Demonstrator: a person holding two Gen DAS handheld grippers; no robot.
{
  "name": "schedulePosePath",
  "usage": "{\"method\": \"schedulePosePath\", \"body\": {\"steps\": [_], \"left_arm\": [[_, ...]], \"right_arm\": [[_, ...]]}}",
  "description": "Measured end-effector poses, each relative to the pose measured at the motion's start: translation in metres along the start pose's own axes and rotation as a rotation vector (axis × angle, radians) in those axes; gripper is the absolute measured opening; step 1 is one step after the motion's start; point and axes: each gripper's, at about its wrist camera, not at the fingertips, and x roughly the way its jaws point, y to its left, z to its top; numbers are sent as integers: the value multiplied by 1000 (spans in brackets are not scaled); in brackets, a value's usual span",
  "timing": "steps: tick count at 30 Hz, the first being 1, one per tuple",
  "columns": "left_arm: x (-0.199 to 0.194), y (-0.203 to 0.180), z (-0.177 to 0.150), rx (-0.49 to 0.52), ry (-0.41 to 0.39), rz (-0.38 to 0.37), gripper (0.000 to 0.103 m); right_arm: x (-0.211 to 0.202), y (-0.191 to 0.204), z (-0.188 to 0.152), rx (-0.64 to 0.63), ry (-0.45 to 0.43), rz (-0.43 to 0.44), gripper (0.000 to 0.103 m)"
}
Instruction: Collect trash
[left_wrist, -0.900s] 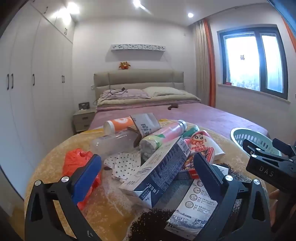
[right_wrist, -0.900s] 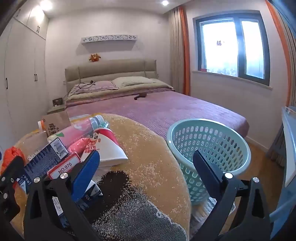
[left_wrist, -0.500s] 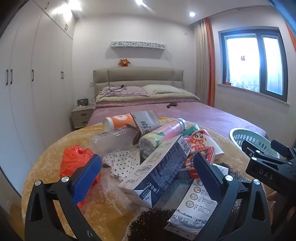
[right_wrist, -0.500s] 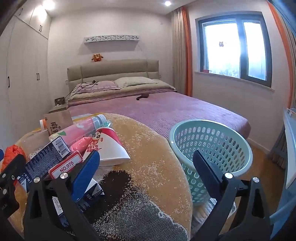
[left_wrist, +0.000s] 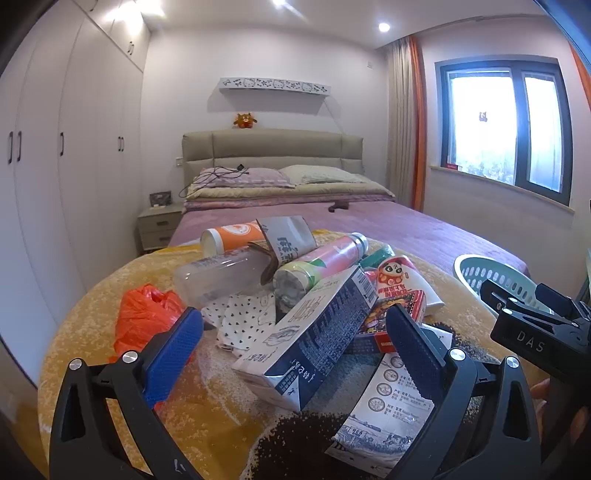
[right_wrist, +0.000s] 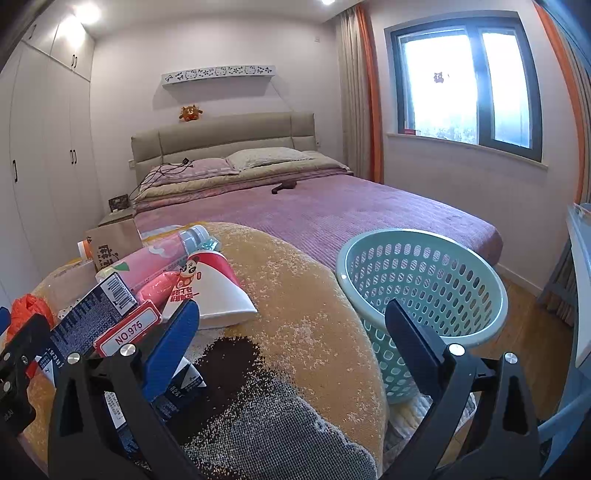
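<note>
A pile of trash lies on a round yellow rug (left_wrist: 207, 402): a blue and white milk carton (left_wrist: 310, 336), a pink bottle (left_wrist: 325, 262), a clear bottle (left_wrist: 221, 273), an orange bottle (left_wrist: 236, 236), an orange plastic bag (left_wrist: 144, 317), a white panda snack bag (left_wrist: 402, 280) and a red box (right_wrist: 127, 328). My left gripper (left_wrist: 295, 339) is open and empty, just short of the milk carton. My right gripper (right_wrist: 291, 332) is open and empty over the rug (right_wrist: 310, 295), between the pile and a green basket (right_wrist: 424, 291).
The green basket also shows at the right of the left wrist view (left_wrist: 491, 273). A bed with a purple cover (right_wrist: 332, 210) stands behind the rug. White wardrobes (left_wrist: 55, 177) line the left wall. A nightstand (left_wrist: 159, 225) sits beside the bed.
Both views have shifted slightly; the pile and the basket sit a little lower and nearer. Both grippers stay open and empty.
</note>
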Motion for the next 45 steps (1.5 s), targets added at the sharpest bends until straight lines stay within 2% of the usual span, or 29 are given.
{"method": "schedulePosePath", "body": {"steps": [45], "left_arm": [[5, -3, -1, -14, 15, -19, 96]], "right_arm": [[-2, 4, 1, -22, -1, -10, 95]]}}
